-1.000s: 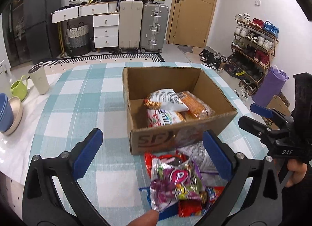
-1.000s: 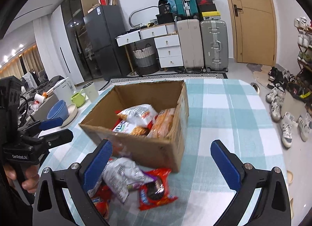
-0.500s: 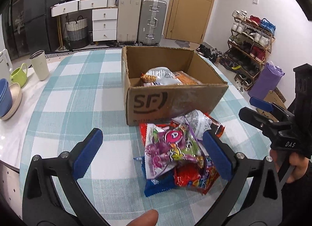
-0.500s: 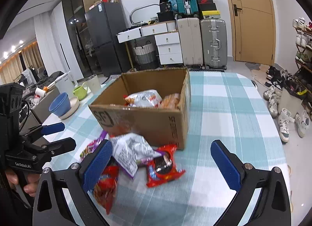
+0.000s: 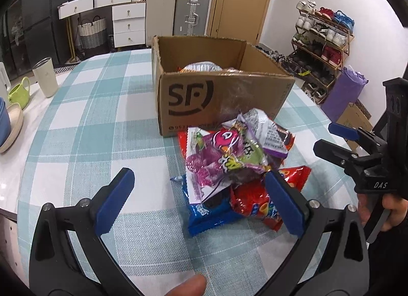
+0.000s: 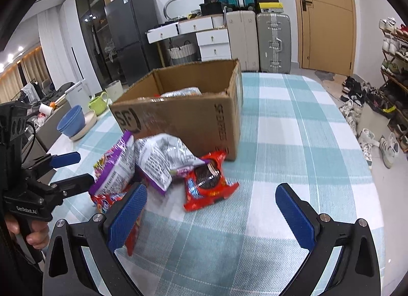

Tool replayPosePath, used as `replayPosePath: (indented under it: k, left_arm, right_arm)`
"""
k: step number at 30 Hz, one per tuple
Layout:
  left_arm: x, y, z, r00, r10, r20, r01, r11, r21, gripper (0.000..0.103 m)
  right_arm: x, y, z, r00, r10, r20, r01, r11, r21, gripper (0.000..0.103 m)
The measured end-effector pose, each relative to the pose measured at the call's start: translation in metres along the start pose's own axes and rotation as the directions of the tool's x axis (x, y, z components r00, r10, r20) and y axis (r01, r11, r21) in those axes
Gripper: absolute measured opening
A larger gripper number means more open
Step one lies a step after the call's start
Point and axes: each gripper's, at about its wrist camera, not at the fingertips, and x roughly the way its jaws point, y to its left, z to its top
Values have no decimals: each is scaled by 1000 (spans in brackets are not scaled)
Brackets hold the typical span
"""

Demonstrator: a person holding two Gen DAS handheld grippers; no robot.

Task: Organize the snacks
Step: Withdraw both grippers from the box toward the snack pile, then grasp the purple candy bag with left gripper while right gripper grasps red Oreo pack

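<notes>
Both grippers hover low over the checked tablecloth point(image 5: 102, 127) with their blue pads spread wide and nothing between them: the left gripper point(image 5: 201, 200) faces the near side of the snack pile, and the right gripper point(image 6: 211, 214) sits further right, over bare cloth beside the pile. Far left on the table stand a blue bowl point(image 6: 71, 121) nested in a cream dish, a green mug point(image 5: 19, 91) and a pale tumbler point(image 5: 46, 76). Toward the middle sits the open cardboard box point(image 5: 219, 97), marked SF on its front, with a few packets just visible above its rim. Loose snacks are heaped against the box's front wall: a purple gummy bag point(image 5: 216, 158) lies on top, a silver-and-purple packet point(image 5: 265, 130) leans beside it, a blue cookie packet point(image 5: 211, 214) pokes out underneath toward the left gripper, and a red chip bag point(image 5: 257, 201) lies just by that gripper's right pad. Off the pile's right edge, a red cookie packet point(image 6: 206, 181) rests flat on the cloth near the box corner. Shoes on a rack point(image 5: 323, 38) fill the far right.
</notes>
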Motion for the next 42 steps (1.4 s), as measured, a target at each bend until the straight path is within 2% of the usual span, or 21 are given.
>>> replayPosePath:
  k: [12, 19, 23, 29, 31, 35, 37, 38, 40, 42]
  left_arm:
    - [22, 13, 8, 996, -86, -28, 83, 993, -81, 102]
    - [30, 15, 16, 982, -184, -37, 178, 975, -137, 102]
    - [37, 11, 19, 984, -173, -51, 166, 979, -117, 102]
    - [51, 6, 25, 980, -180, -81, 170, 978, -119, 102]
    - [55, 5, 25, 980, -179, -92, 167, 978, -122, 102]
    - [62, 6, 25, 979, -178, -101, 164, 976, -141, 102]
    - [66, 6, 25, 974, -195, -114, 178, 973, -146, 94]
    - [68, 5, 25, 970, -213, -119, 195, 970, -146, 86]
    - [69, 4, 24, 970, -217, -111, 202, 970, -138, 84]
    - [68, 2, 24, 973, -209, -103, 196, 973, -123, 79]
  right_arm:
    - [31, -13, 4, 998, -7, -66, 6, 1000, -16, 102]
    - [58, -17, 7, 991, -19, -136, 8, 997, -76, 102]
    - [76, -17, 9, 985, -19, -172, 1, 994, -107, 102]
    - [90, -8, 19, 985, -28, -170, -2, 984, -177, 102]
    - [93, -5, 22, 986, -28, -164, -4, 981, -193, 98]
    - [100, -6, 21, 984, -15, -178, -20, 980, -197, 79]
    - [100, -6, 19, 984, -6, -180, -30, 980, -199, 76]
    - [100, -7, 18, 983, -3, -182, -34, 980, -198, 73]
    - [100, -8, 16, 983, 6, -182, -44, 979, -201, 69]
    - [99, -7, 14, 982, 20, -185, -59, 977, -203, 60]
